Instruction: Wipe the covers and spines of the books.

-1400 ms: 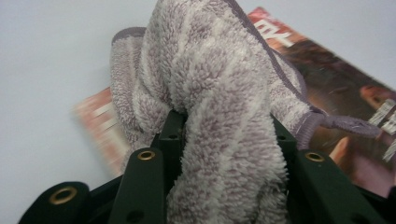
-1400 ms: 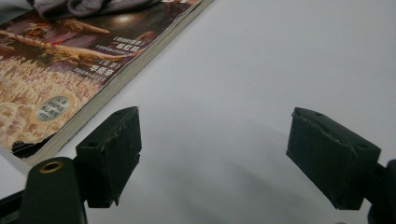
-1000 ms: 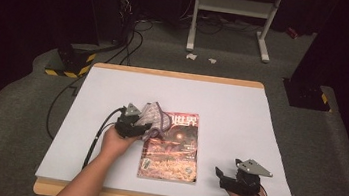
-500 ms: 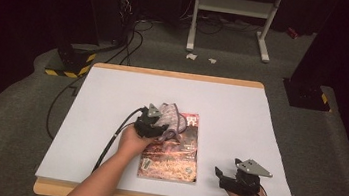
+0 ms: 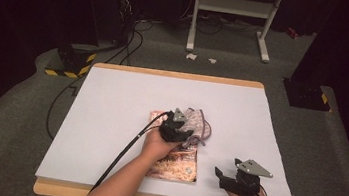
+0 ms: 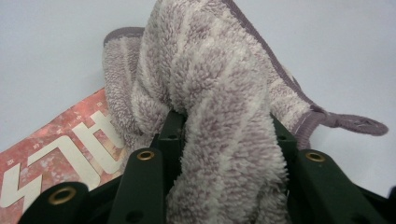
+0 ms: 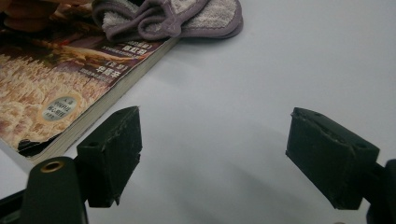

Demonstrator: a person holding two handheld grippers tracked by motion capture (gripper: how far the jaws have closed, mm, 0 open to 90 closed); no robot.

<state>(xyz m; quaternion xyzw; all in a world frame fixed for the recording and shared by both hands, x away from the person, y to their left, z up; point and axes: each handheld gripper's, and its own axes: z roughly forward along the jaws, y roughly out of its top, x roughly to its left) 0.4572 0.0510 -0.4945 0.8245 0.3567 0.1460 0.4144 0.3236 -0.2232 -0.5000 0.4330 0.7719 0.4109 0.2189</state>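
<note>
Towel [image 6: 205, 84]: terry cloth, fluffy looped pile, mauve w/ pale stripes, edge bound in smoother woven tape. Magazine [image 7: 60, 79]: paper, cover glossy w/ slight sheen, page edges matt, corner a bit scuffed. Counter [image 5: 127, 97]: top smooth, matt, white-grey, looks like laminate; front & back rim light wood, satin finish. Left hand-held gripper [image 6: 224, 140]: matt black plastic, brass-look metal eyelets in the arms. Right hand-held gripper [image 7: 212, 154]: jaw pads matt black, rubbery, edges worn & rough; grey plate on top looks like dull metal. Floor [image 5: 18, 124]: grey carpet, coarse nap
</note>
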